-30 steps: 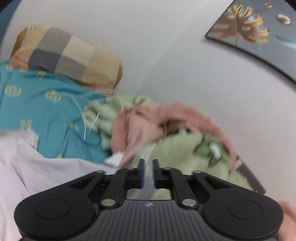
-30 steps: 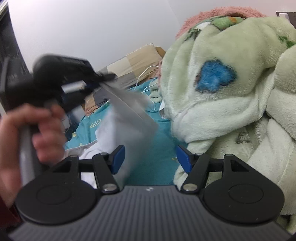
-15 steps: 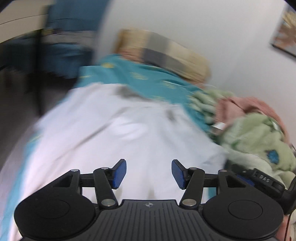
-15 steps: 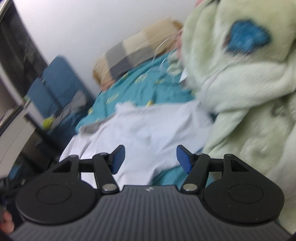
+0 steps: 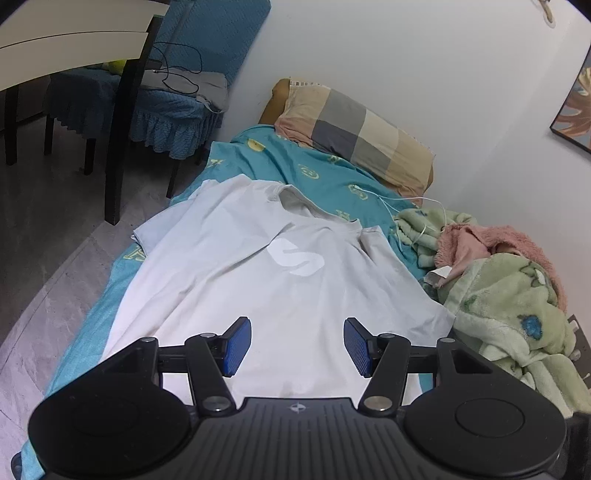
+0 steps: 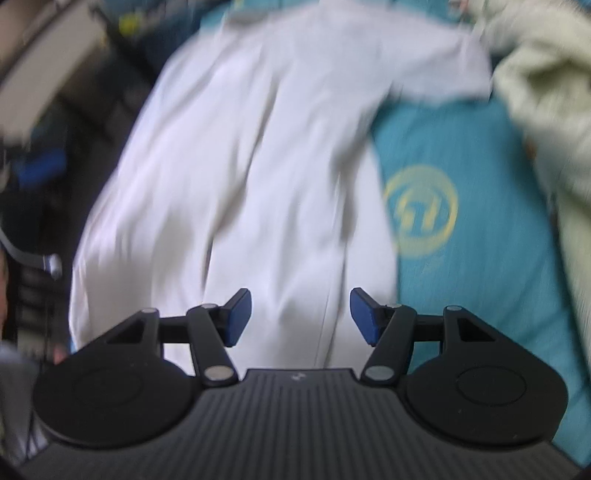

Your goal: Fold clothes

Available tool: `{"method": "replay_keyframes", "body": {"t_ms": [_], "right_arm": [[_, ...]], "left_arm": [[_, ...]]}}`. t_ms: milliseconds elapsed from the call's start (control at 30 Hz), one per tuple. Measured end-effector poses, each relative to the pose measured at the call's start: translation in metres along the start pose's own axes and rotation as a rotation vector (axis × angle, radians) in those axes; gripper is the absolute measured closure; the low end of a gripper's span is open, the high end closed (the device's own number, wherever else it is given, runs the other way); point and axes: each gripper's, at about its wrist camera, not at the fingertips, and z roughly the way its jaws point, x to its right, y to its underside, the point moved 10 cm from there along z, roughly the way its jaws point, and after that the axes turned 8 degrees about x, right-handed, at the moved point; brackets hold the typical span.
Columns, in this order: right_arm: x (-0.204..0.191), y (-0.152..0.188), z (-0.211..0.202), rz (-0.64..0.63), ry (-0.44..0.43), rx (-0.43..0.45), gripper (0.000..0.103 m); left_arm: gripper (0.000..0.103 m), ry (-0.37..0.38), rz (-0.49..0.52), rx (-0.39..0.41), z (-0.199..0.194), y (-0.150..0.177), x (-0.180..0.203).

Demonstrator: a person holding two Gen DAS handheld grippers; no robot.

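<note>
A white T-shirt (image 5: pixel 258 266) with a pale "S" print lies spread flat, collar far, on the teal bedsheet (image 5: pixel 295 162). In the left wrist view my left gripper (image 5: pixel 297 345) hovers open over the shirt's near hem, with nothing between its blue pads. The right wrist view is motion-blurred. There my right gripper (image 6: pixel 301 317) points steeply down over the T-shirt (image 6: pixel 240 166), close to its right edge beside the teal bedsheet (image 6: pixel 472 155). Its jaws are closing slightly, still wide, with only the cloth below them and nothing pinched.
A checked pillow (image 5: pixel 354 129) lies at the bed's head. A green fleece blanket (image 5: pixel 517 314) and a pink one (image 5: pixel 487 240) are heaped along the wall on the right. A white cable (image 5: pixel 406 199) crosses the sheet. A blue-covered chair (image 5: pixel 155 99) and a table (image 5: pixel 74 33) stand left, beyond grey floor (image 5: pixel 44 229).
My left gripper opened, let go of the cloth and swung left; the shirt now lies spread on the bed. My right gripper tipped down from the blanket heap over the shirt.
</note>
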Motion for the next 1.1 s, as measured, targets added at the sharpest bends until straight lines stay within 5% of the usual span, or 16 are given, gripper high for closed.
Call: {"method": "replay_keyframes", "body": {"t_ms": [200, 233, 267, 333, 567, 767, 867, 1100], "right_arm": [[-0.019, 0.030, 0.020, -0.161, 0.132, -0.173, 0.044], [-0.022, 0.031, 0.020, -0.177, 0.144, -0.180, 0.057], [-0.023, 0.030, 0.016, -0.172, 0.145, -0.185, 0.081], [-0.026, 0.027, 0.005, -0.153, 0.138, -0.182, 0.096], [0.011, 0.000, -0.040, -0.099, 0.175, -0.122, 0.098], [0.059, 0.021, -0.028, -0.051, 0.258, -0.198, 0.098], [0.058, 0.024, -0.025, -0.089, 0.269, -0.205, 0.097], [0.056, 0.023, -0.026, -0.082, 0.194, -0.167, 0.096]], "left_arm": [[0.045, 0.030, -0.106, 0.003, -0.017, -0.004, -0.026], [0.045, 0.026, -0.118, 0.002, -0.019, -0.004, -0.031], [0.045, 0.020, -0.132, 0.000, -0.020, -0.004, -0.037], [0.045, 0.013, -0.159, -0.005, -0.022, -0.005, -0.046], [0.045, -0.005, -0.193, -0.015, -0.023, -0.009, -0.058], [0.045, -0.067, -0.121, -0.053, -0.021, 0.000, -0.066], [0.044, -0.124, -0.063, -0.123, -0.023, 0.012, -0.081], [0.040, -0.190, -0.173, -0.353, -0.035, 0.046, -0.127]]}}
